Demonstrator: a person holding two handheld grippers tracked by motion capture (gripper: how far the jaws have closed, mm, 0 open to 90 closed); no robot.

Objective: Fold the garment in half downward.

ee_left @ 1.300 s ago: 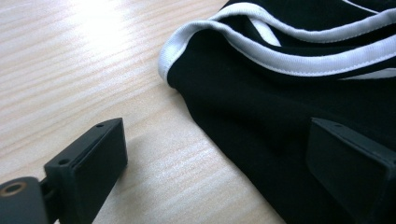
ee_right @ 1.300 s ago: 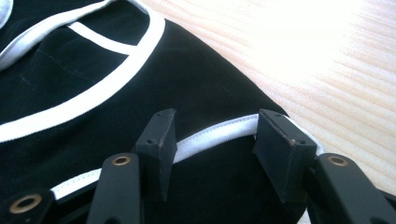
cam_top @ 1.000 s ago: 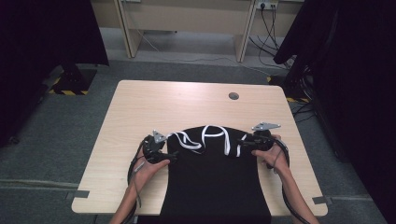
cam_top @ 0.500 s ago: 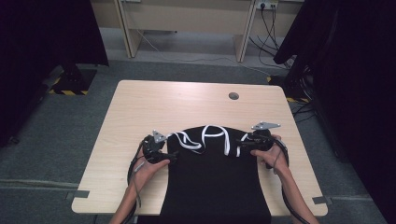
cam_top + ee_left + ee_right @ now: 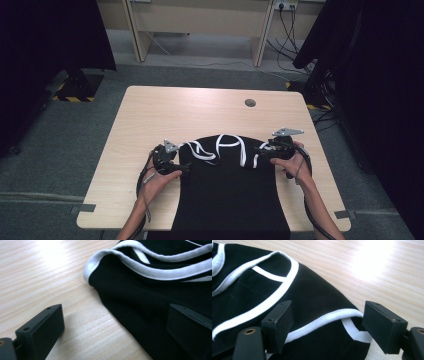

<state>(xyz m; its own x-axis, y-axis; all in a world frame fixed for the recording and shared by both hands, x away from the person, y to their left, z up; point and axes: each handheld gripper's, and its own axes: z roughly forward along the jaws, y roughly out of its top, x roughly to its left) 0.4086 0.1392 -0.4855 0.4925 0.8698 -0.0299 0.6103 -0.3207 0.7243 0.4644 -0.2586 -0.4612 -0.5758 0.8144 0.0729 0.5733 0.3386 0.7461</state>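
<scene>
Two hand-held black grippers sit low over a pale wooden table (image 5: 200, 112), one at each side of a black fabric garment with white ribbon-like trim (image 5: 227, 190) that lies flat between them and hangs over the near table edge. Seen along the left gripper (image 5: 112, 332), its jaws stand wide apart: one over bare wood, the other over the black cloth, with the garment's side edge running between them and a white-trimmed corner just ahead. Seen along the right gripper (image 5: 332, 327), its jaws are also spread wide, straddling a white-trimmed corner of the garment; a curved white band (image 5: 322, 321) crosses the gap, and bare table lies beyond.
</scene>
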